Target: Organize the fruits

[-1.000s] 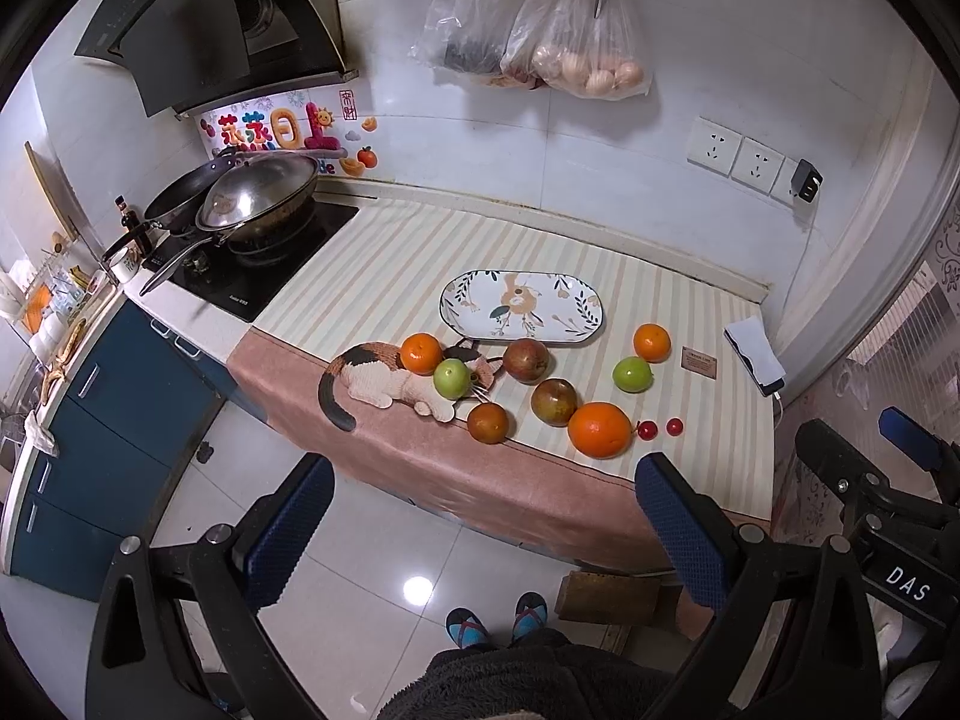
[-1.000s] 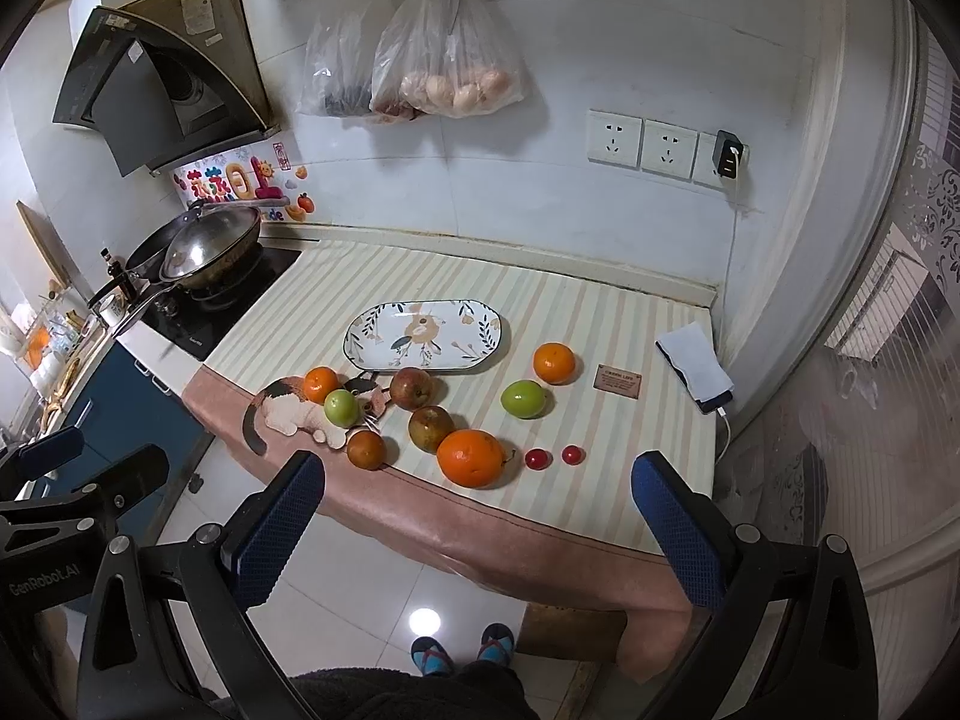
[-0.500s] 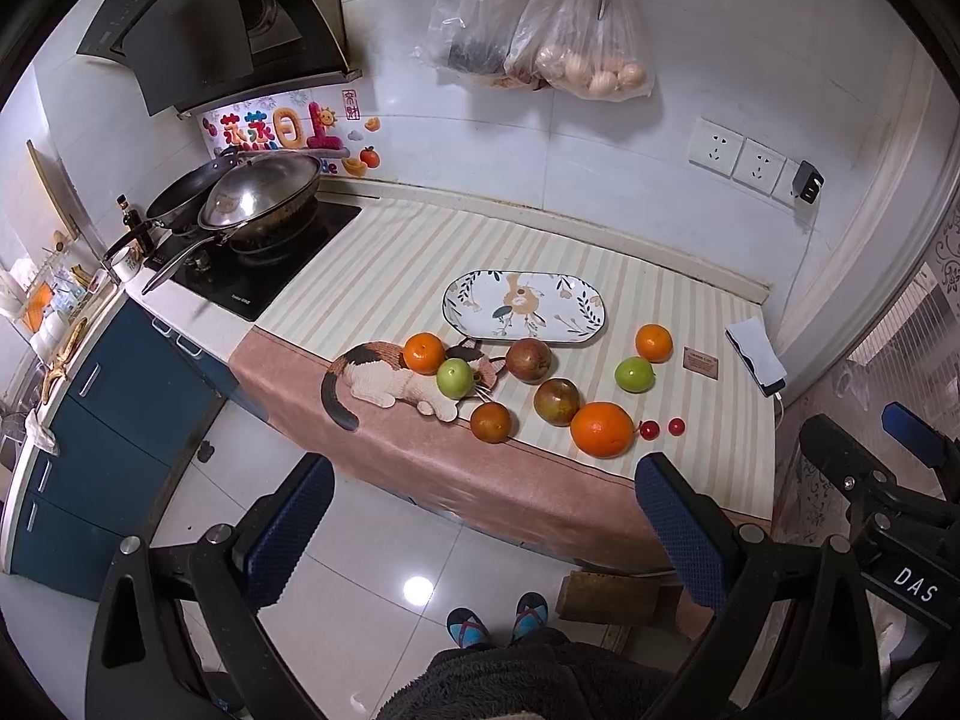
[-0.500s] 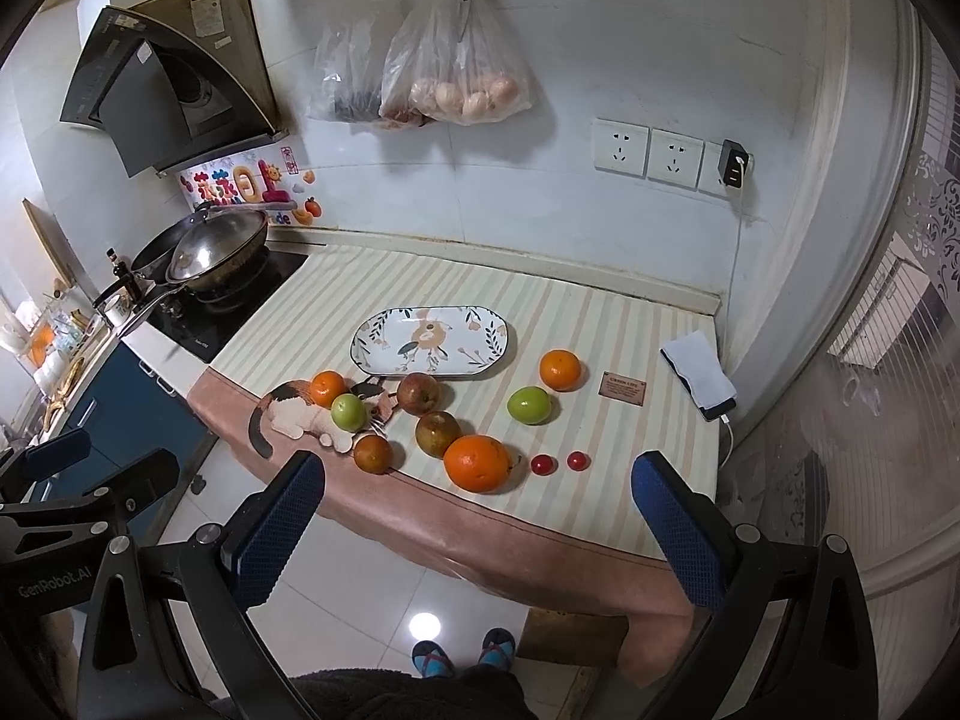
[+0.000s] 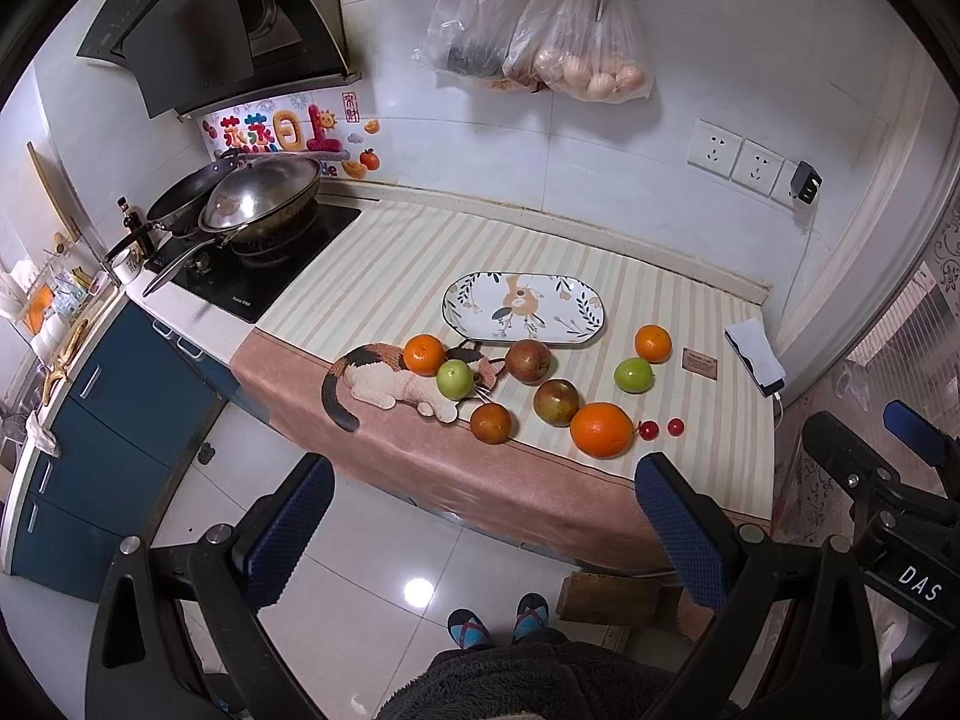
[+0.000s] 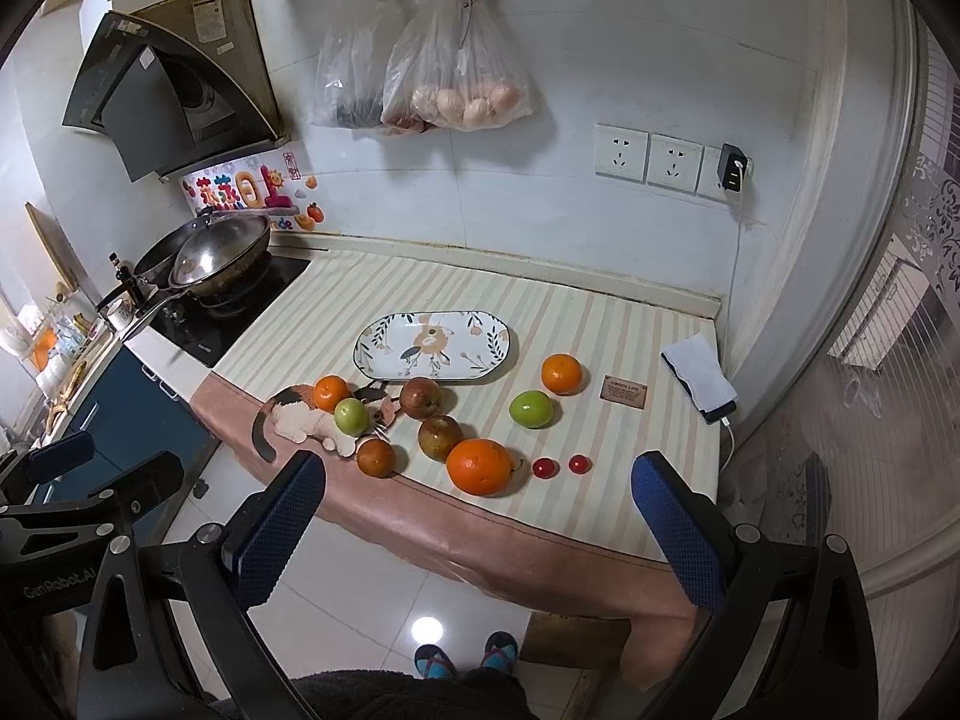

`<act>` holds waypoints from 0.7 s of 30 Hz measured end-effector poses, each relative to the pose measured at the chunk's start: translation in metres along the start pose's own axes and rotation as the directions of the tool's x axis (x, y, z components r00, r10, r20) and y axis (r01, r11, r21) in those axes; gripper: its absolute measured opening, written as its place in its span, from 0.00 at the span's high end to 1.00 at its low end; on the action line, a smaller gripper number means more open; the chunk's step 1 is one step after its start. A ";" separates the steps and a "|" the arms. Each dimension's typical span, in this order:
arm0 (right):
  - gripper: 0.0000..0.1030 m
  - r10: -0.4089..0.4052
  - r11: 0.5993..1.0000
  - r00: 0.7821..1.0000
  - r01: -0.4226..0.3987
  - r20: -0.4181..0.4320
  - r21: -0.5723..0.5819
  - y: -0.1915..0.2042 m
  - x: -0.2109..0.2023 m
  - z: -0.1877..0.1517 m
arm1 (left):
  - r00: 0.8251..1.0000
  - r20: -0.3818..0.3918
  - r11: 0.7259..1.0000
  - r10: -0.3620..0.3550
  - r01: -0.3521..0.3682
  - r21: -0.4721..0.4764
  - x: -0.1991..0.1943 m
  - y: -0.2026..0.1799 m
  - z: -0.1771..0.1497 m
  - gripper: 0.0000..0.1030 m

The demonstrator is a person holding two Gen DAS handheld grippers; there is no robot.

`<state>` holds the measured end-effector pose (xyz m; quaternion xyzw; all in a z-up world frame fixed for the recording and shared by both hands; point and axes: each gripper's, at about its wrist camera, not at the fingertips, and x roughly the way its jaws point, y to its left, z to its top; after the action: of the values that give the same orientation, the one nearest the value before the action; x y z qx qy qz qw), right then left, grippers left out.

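Note:
An oval flowered plate (image 5: pixel 523 307) (image 6: pixel 432 346) lies bare on the striped counter. In front of it are several loose fruits: a big orange (image 5: pixel 601 429) (image 6: pixel 480 466), two smaller oranges (image 5: pixel 424 353) (image 5: pixel 653 342), two green apples (image 5: pixel 454 379) (image 5: pixel 633 374), two reddish apples (image 5: pixel 528 361) (image 5: pixel 556 401), a dark round fruit (image 5: pixel 491 422) and two cherry tomatoes (image 5: pixel 648 430). My left gripper (image 5: pixel 483 531) and right gripper (image 6: pixel 480 525) both hang open over the floor, well short of the counter, holding nothing.
A cat-shaped mat (image 5: pixel 390 381) lies under the leftmost fruits at the counter's edge. A wok (image 5: pixel 258 198) sits on the stove at left. A phone under a white cloth (image 5: pixel 755 348) and a small brown card (image 5: pixel 699 362) lie at right. Bags (image 5: pixel 576 42) hang on the wall.
Both grippers have drifted slightly toward the counter and a little right; the fruits and plate sit a touch lower in the right wrist view. Nothing on the counter has moved.

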<state>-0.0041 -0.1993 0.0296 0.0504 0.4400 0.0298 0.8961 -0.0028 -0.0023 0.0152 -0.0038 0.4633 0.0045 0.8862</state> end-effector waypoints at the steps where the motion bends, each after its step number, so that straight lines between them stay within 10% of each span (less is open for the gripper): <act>1: 0.00 0.000 1.000 1.000 0.000 0.001 0.000 0.000 0.000 0.000 | 1.000 0.000 1.000 -0.001 0.001 -0.001 0.000 0.000 0.000 0.00; 21: 0.00 0.005 1.000 1.000 -0.005 0.000 -0.002 0.006 -0.004 -0.002 | 1.000 -0.002 1.000 0.001 -0.001 -0.004 -0.007 -0.002 0.004 0.00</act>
<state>-0.0077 -0.1938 0.0324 0.0507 0.4397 0.0324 0.8961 -0.0038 -0.0040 0.0227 -0.0053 0.4643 0.0056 0.8857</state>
